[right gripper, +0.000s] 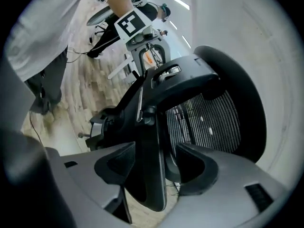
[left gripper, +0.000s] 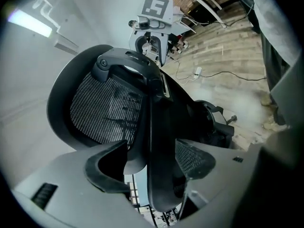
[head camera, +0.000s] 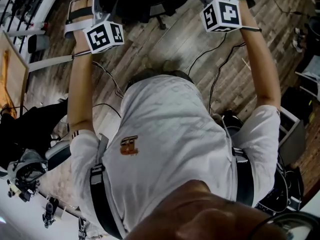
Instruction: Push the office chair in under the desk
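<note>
Shirt (head camera: 170, 149) fills the near view; beyond it the office chair (left gripper: 102, 108) stands on the far floor (head camera: 165, 49). A dark bar (left gripper: 156, 141) of its back lies between the wide, unpinching jaws of the left gripper (left gripper: 152, 158) and, rightward, the right gripper (right gripper: 154, 160). Unclamped, an uneven shove could swivel the chair or slip off, and the desk cannot be made out. Both arms reach straight out, grippers tipped slightly down.
</note>
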A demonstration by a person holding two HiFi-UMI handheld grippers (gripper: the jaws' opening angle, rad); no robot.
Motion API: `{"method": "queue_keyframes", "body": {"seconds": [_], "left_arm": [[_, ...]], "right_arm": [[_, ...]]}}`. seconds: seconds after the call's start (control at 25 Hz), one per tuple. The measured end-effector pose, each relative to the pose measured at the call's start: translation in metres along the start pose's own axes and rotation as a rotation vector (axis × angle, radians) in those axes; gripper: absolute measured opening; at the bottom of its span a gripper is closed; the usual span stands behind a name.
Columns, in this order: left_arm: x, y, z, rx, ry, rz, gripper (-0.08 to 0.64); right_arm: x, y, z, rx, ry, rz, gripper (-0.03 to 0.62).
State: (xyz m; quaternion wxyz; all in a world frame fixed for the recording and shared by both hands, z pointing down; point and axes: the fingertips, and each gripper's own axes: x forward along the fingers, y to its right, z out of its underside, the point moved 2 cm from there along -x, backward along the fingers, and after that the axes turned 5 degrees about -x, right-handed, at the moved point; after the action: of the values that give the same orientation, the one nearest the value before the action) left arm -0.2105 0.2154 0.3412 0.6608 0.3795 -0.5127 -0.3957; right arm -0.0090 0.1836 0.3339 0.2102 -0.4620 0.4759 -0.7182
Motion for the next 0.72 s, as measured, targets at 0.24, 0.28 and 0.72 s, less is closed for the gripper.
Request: {"method": "queue_keyframes", "body": {"seconds": [0.24,0.28,0.72], "left_arm": [[0.010,-0.003,-0.012,0.046,0.030,-0.053,0.318],[0.014,-0.003,-0.013,0.049,0.026,-0.056,0.320],[0.051,-0.003,-0.014,0.050,-0.011,-0.029,0.325]], "right_arm": [[0.020,0.003,0.009,-0.084,-0.040,0.032,0.250],[0.023,0.003,0.011,-0.097,-0.040,0.039,0.250],[0.049,0.005,0.023,-0.141,-0.030,0.024,0.253]]}}
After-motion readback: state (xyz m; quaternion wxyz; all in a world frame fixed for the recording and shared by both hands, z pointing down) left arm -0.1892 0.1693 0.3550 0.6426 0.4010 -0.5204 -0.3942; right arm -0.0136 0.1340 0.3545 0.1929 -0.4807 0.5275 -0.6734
